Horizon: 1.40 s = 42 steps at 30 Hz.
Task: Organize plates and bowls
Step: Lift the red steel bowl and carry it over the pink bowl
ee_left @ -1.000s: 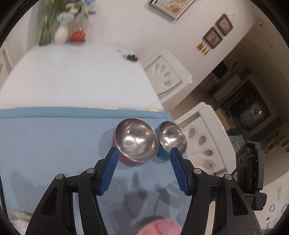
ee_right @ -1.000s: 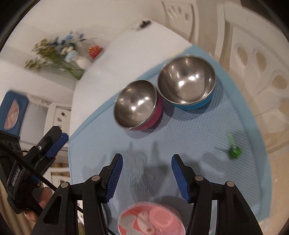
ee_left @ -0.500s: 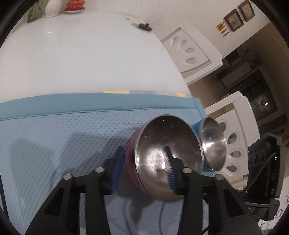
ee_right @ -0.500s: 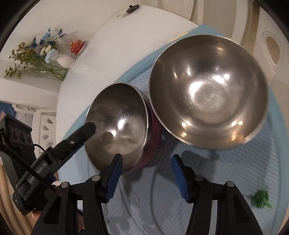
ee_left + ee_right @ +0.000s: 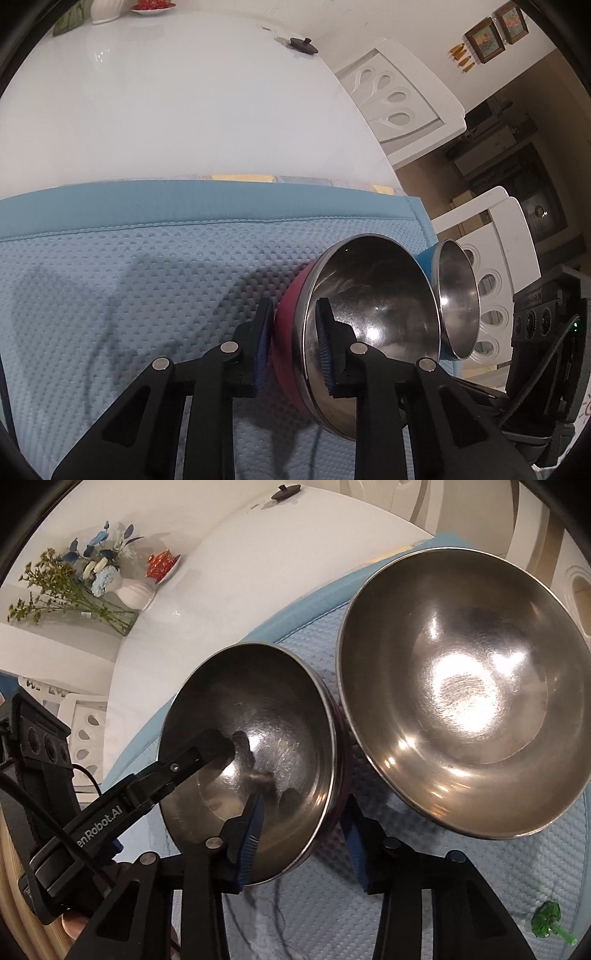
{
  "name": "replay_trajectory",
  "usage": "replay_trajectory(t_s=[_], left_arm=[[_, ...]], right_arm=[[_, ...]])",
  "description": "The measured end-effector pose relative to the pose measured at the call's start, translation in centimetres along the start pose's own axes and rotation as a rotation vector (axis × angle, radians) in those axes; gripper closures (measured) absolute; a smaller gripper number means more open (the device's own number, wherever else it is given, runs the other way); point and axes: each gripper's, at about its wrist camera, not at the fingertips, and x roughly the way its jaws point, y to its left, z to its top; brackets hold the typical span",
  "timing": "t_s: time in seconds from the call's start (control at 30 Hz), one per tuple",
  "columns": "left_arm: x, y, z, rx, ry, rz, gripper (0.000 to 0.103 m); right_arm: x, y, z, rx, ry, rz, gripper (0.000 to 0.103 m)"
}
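Note:
A steel bowl with a red outside (image 5: 373, 314) sits on the blue mat (image 5: 147, 295), its rim against a bigger steel bowl with a blue outside (image 5: 456, 302). My left gripper (image 5: 293, 314) is shut on the red bowl's left rim, one pad inside and one outside. In the right wrist view the red bowl (image 5: 258, 738) is at centre and the blue bowl (image 5: 461, 701) to its right. My right gripper (image 5: 303, 805) straddles the red bowl's near rim with its jaws closing; a gap still shows beside the inner pad. The left gripper's inner finger (image 5: 207, 746) reaches into the bowl.
The mat (image 5: 480, 904) lies on a white table (image 5: 184, 110). A small green thing (image 5: 546, 921) is on the mat at the right. A vase of flowers (image 5: 135, 590) and a black knob (image 5: 303, 44) stand far back. White chairs (image 5: 402, 99) line the table's right side.
Both grippers came down onto the red bowl from above the mat. The left jaws shut on its rim. The right jaws narrowed around its near rim.

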Motion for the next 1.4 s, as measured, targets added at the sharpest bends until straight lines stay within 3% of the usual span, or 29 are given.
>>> replay_trajectory(t_s=[0.27, 0.63, 1.03, 1.4], left_arm=[[-2.5, -1.7, -0.4, 0.063, -0.063, 0.040, 0.083], [-13.4, -6.3, -2.9, 0.146, -0.253, 0.052, 0.083], [-22.3, -10.9, -10.7, 0.195, -0.398, 0.034, 0.083], [-23.1, -12.6, -18.9, 0.185, -0.387, 0.003, 0.083]], right_arm=[[-1.8, 1.2, -1.2, -0.053, -0.018, -0.007, 0.067], [-10.0, 6.0, -5.0, -0.164, -0.121, 0.049, 0.067], [-18.6, 8.9, -13.3, -0.249, -0.202, 0.078, 0.067], [-21.3, 6.0, -21.2, -0.252, -0.165, 0.034, 0.067]])
